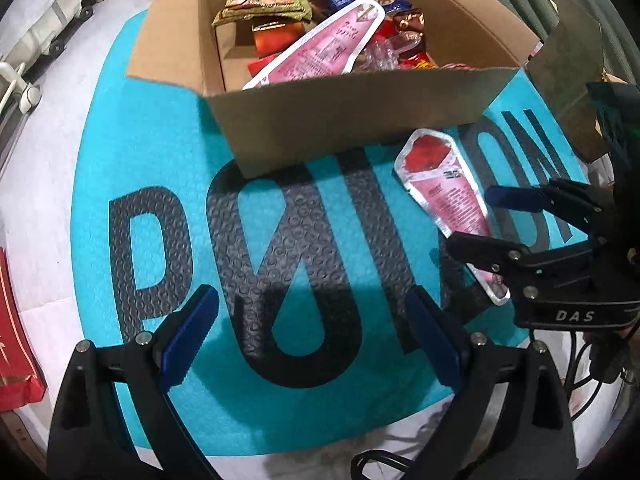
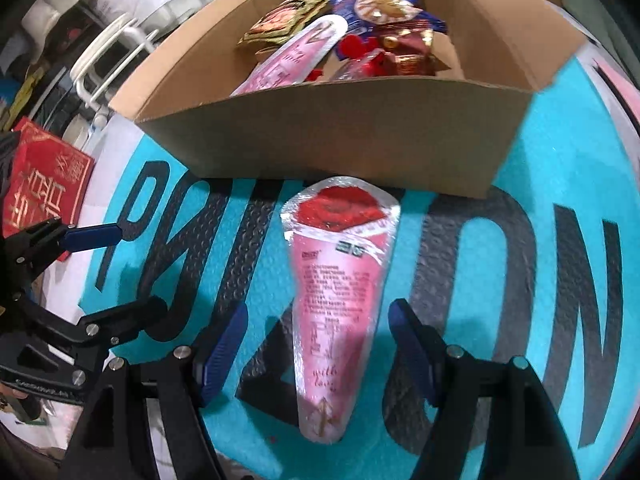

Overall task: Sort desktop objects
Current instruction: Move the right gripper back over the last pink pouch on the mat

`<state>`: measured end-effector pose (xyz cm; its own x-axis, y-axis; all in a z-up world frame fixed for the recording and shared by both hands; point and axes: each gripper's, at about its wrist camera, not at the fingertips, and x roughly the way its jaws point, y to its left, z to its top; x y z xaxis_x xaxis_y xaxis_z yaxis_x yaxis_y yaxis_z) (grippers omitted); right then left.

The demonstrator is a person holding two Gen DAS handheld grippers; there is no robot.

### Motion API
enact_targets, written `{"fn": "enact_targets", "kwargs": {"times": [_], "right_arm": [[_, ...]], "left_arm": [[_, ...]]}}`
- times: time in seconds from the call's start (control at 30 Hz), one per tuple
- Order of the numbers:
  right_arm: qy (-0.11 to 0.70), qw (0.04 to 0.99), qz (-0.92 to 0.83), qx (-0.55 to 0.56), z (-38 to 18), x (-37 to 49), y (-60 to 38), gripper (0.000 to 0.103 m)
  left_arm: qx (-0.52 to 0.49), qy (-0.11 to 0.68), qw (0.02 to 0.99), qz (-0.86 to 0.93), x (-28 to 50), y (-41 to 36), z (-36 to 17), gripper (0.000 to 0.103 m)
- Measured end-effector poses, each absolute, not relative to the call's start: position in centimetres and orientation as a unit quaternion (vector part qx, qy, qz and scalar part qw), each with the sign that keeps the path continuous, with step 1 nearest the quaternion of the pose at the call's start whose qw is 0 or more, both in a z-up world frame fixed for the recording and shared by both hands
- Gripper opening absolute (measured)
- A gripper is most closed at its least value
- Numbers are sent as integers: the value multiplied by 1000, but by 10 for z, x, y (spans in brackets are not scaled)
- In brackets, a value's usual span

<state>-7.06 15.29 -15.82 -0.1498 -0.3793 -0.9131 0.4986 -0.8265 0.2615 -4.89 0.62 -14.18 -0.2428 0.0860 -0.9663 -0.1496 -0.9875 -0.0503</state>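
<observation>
A pink cone-shaped packet with a red top (image 2: 336, 300) lies flat on the teal mat (image 2: 460, 216), just in front of the cardboard box (image 2: 340, 136). My right gripper (image 2: 316, 344) is open and straddles the packet's lower half, one finger on each side. In the left wrist view the same packet (image 1: 440, 192) lies at the right, with the right gripper (image 1: 472, 216) open over it. My left gripper (image 1: 312, 336) is open and empty above the mat's black lettering. The box (image 1: 340, 132) holds several snack packets, among them a second pink cone packet (image 1: 324, 44).
A red envelope with gold characters (image 2: 44, 184) lies off the mat at the left; it also shows in the left wrist view (image 1: 16, 344). White furniture with wheels (image 1: 40, 48) stands beyond the table. A box flap (image 1: 572, 60) sticks out to the right.
</observation>
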Motion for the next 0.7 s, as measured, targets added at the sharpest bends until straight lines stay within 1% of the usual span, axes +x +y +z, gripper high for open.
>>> {"fn": "enact_targets", "kwargs": {"times": [0.07, 0.13, 0.33, 0.47, 0.5, 0.57, 0.63, 0.7], "right_arm": [[54, 296, -757, 580, -161, -71, 148, 74], [58, 298, -758, 578, -164, -72, 144, 76], [100, 311, -764, 556, -166, -71, 132, 76], [124, 327, -761, 546, -166, -69, 128, 72], [128, 341, -756, 543, -166, -68, 127, 69], [135, 380, -741, 537, -165, -66, 123, 69], [171, 428, -717, 523, -166, -59, 114, 69], [225, 468, -693, 499, -167, -48, 107, 69]], "left_arm": [[-613, 23, 74, 786, -49, 5, -143, 94], [-614, 22, 74, 786, -49, 4, -144, 94], [-615, 11, 69, 786, -53, 0, -145, 94], [-614, 7, 67, 786, -54, -2, -145, 94], [-614, 7, 68, 786, -55, -3, -145, 94], [-616, 7, 72, 784, -56, -4, -146, 94], [-618, 6, 76, 782, -56, -4, -147, 94], [-620, 2, 86, 780, -57, -5, -148, 94]]}}
